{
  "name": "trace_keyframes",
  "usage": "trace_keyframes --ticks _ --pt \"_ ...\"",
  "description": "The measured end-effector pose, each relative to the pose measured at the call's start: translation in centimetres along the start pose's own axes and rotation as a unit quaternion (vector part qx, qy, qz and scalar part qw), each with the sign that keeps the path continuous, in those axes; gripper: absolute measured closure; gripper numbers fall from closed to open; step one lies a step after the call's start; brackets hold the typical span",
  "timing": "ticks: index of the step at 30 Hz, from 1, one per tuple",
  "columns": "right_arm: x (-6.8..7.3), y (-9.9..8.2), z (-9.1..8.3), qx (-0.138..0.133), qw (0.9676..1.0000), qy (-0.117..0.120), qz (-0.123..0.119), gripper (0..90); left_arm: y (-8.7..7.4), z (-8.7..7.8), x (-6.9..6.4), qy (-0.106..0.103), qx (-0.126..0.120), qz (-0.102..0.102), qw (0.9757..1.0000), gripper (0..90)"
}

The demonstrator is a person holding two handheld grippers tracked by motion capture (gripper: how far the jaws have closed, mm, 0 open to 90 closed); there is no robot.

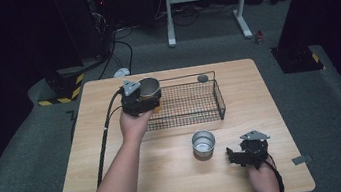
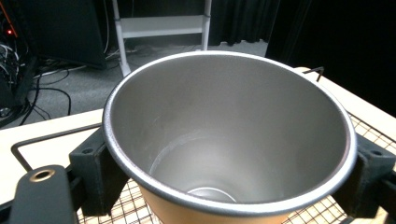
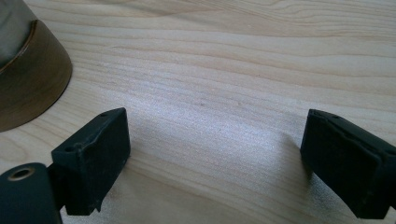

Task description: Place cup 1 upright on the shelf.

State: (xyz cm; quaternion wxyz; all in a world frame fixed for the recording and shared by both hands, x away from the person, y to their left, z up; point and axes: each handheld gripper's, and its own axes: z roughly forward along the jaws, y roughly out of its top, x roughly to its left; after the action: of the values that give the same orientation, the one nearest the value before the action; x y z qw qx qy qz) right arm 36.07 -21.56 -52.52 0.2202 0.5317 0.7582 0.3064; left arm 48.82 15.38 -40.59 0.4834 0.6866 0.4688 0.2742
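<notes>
Steel cup held up in the left tool, seen from the high view just over the near-left corner of the wire basket, with the basket stretching away to the tool's right. Second steel cup standing upright on the tabletop, just to the left of the right tool and well apart from the left one. Right tool resting low near the tabletop's front edge.

From the left gripper view, steel cup clamped between the two black pads, gripped across its outer wall just below the rim, mouth open toward the camera, empty inside. Basket mesh visible beneath and beyond the tool.

From the right gripper view, right tool spread wide with nothing between the jaws, bare wood below. Base of the second steel cup ahead and to the left of the left jaw, apart from it.

Likely light, rigid and smooth-walled, so prone to slipping; best taken across the wall below the rim, as here.
</notes>
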Motion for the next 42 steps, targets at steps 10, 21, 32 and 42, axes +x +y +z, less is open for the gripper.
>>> trace_keyframes --ticks 10,21,32,42 --pt "0.1 0.0 0.0 0.0 1.0 0.002 -0.003 8.2 -1.0 1.5 0.1 0.001 0.018 -0.013 0.9998 14.2" --pt "0.1 0.0 0.0 0.001 1.0 0.004 -0.004 8.2 -2.3 2.9 0.4 0.01 0.043 -0.021 0.9988 14.1" --pt "0.1 0.0 0.0 0.0 1.0 0.004 -0.004 8.3 -3.1 3.8 0.2 0.017 0.066 -0.018 0.9975 14.1" --pt "0.1 -0.1 0.0 -0.001 1.0 0.006 -0.006 8.4 -3.7 4.4 0.1 0.019 0.088 -0.02 0.9957 14.2"
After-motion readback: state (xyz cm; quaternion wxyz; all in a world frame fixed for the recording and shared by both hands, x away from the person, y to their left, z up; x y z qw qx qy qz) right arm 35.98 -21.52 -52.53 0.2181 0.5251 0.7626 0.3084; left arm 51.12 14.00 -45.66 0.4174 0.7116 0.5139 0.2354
